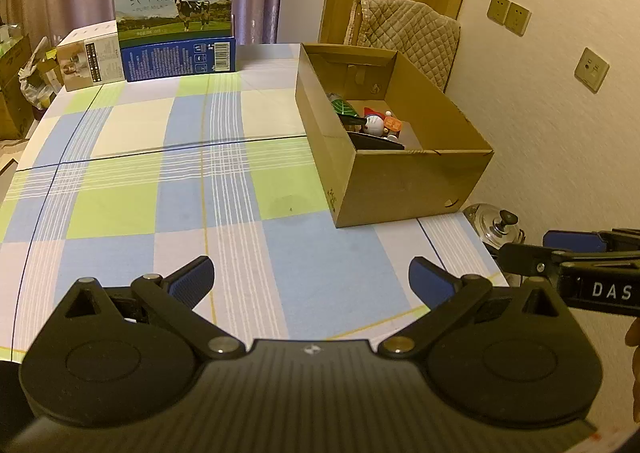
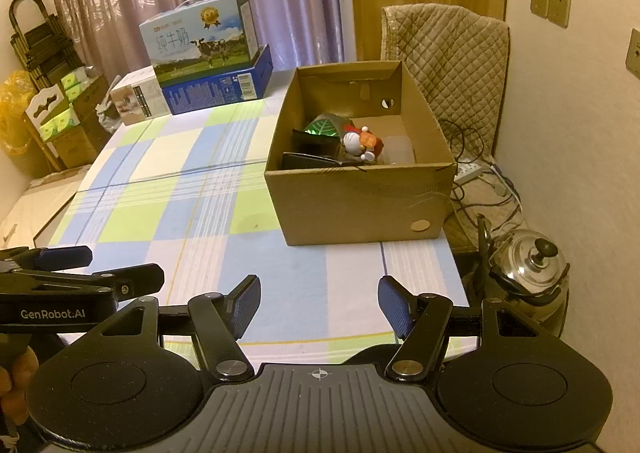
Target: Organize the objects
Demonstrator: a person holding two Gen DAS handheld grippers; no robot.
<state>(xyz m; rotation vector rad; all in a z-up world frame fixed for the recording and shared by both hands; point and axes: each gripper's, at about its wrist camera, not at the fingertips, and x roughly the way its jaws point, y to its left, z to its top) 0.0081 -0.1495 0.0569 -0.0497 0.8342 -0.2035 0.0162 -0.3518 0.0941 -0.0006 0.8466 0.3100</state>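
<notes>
An open cardboard box [image 1: 416,181] stands on the right side of the checked table; it also shows in the right wrist view [image 2: 360,205]. Inside lie a Doraemon figure [image 2: 360,145], a green leaf-patterned item [image 2: 322,126], a black object [image 2: 308,161] and a pale cup [image 2: 398,149]; the figure [image 1: 376,123] shows in the left wrist view too. My left gripper [image 1: 312,281] is open and empty, low over the table's near part. My right gripper [image 2: 318,305] is open and empty, near the front right table edge, well short of the box.
A milk carton case [image 1: 176,1] sits on a blue box [image 1: 180,57] at the far table edge, with a white box [image 1: 88,61] beside it. A steel kettle [image 2: 528,265] stands off the table's right edge. A padded chair [image 2: 452,49] is behind the box.
</notes>
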